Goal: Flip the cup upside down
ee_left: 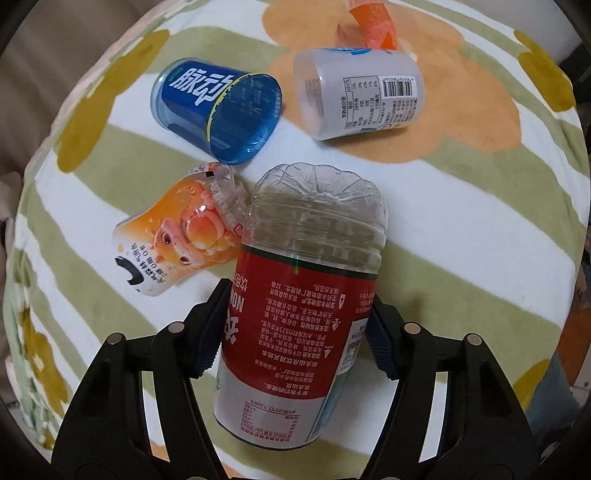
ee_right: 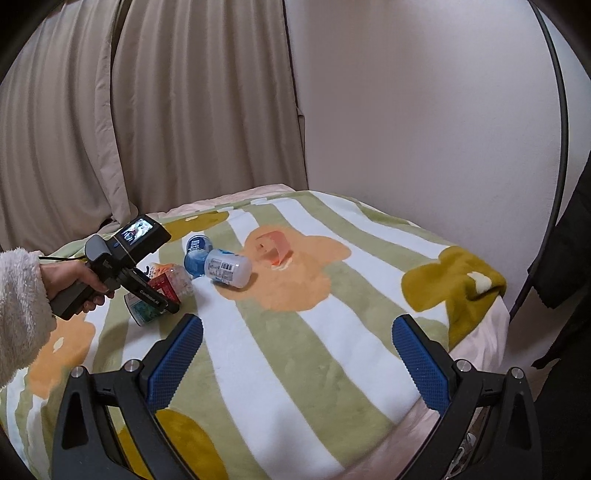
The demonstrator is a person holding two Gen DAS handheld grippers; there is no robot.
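My left gripper point(ee_left: 295, 325) is shut on a clear plastic cup with a red label point(ee_left: 299, 306), cut from a bottle. Its ribbed bottom end points away from me and its open end toward me. In the right wrist view the same cup point(ee_right: 162, 291) is held low over the blanket by the left gripper point(ee_right: 155, 295). My right gripper point(ee_right: 297, 350) is open and empty, hovering over the near part of the blanket.
On the flower-patterned blanket point(ee_left: 461, 229) lie a blue cup point(ee_left: 218, 107), an orange cartoon cup point(ee_left: 177, 229), a grey-white labelled cup point(ee_left: 358, 94) and an orange-pink cup point(ee_left: 373, 26), all on their sides. Curtains point(ee_right: 147, 110) and a wall point(ee_right: 424, 110) stand behind.
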